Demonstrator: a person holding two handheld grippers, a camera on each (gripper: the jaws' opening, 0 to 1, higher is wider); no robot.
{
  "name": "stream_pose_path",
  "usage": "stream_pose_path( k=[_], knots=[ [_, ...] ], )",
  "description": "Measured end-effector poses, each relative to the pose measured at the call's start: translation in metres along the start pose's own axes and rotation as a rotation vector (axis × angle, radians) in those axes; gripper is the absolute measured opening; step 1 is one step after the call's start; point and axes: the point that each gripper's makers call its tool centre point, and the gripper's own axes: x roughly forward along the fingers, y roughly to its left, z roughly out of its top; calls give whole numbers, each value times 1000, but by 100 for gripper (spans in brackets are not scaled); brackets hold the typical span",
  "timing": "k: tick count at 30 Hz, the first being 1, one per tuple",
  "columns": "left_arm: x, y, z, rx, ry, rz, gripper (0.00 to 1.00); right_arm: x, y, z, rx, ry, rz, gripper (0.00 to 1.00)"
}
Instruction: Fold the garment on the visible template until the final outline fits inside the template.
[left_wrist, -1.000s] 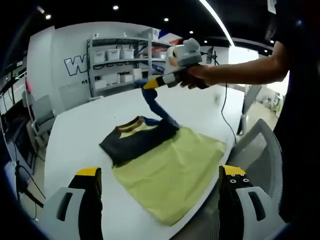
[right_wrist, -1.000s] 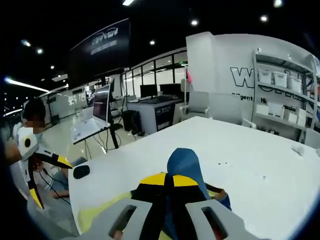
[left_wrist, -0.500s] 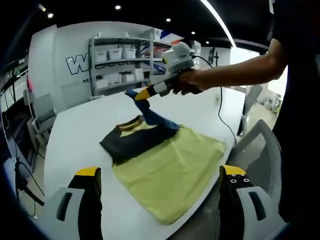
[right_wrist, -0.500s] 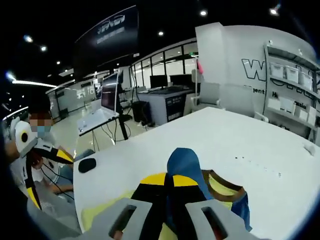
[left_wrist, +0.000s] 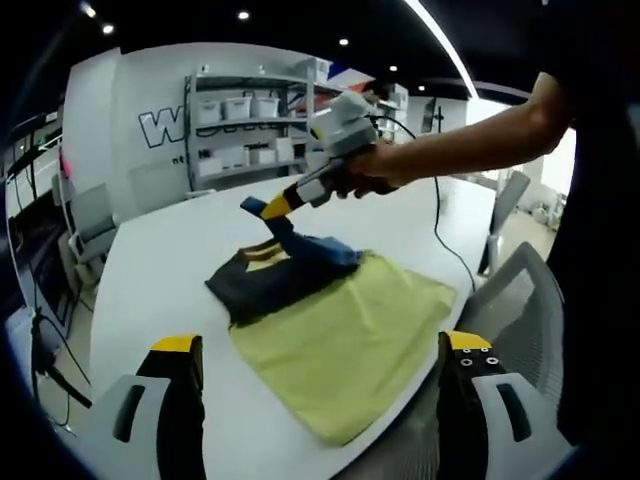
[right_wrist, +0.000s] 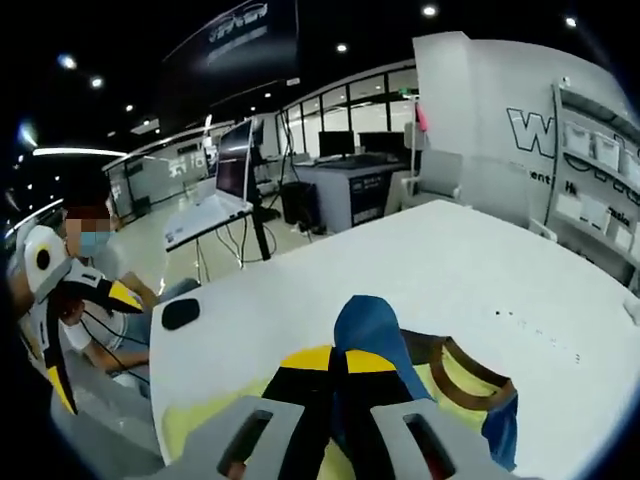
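Note:
A yellow garment (left_wrist: 345, 345) lies flat on the white table (left_wrist: 150, 270), with a dark navy sleeve (left_wrist: 262, 285) folded across its upper part. The blue sleeve (left_wrist: 318, 250) is lifted over the brown collar (left_wrist: 262, 250), and my right gripper (left_wrist: 263, 207) is shut on its end, held by a hand reaching in from the right. In the right gripper view the blue sleeve (right_wrist: 368, 322) sticks out of my shut right gripper (right_wrist: 338, 358), with the collar (right_wrist: 470, 378) just beyond. My left gripper (left_wrist: 320, 343) hangs open above the table's near edge, holding nothing.
A grey office chair (left_wrist: 525, 280) stands at the table's right edge and a black cable (left_wrist: 440, 225) trails across the tabletop. Shelves with bins (left_wrist: 245, 125) line the back wall. A small black object (right_wrist: 181, 313) lies near the table's corner; a seated person (right_wrist: 80, 300) and a laptop (right_wrist: 215, 205) are beyond.
My right gripper has carried the blue sleeve leftward and lower, across the garment toward the collar. The left gripper has stayed open in place.

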Motion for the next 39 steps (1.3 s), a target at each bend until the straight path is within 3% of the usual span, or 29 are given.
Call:
stream_pose_path(
  k=[20, 30, 33, 36, 39],
  knots=[
    [-6, 4, -16, -32, 43, 12, 93, 67, 19, -52, 14, 125, 40, 0],
    [-5, 6, -21, -43, 62, 18, 92, 83, 26, -73, -1, 160, 35, 0],
    [-3, 6, -21, -43, 64, 16, 92, 87, 33, -83, 28, 189, 70, 3],
    [-2, 6, -21, -39, 67, 11, 92, 84, 38, -82, 14, 173, 86, 10],
    [-1, 7, -19, -34, 63, 8, 92, 78, 38, -80, 7, 160, 91, 11]
  ],
)
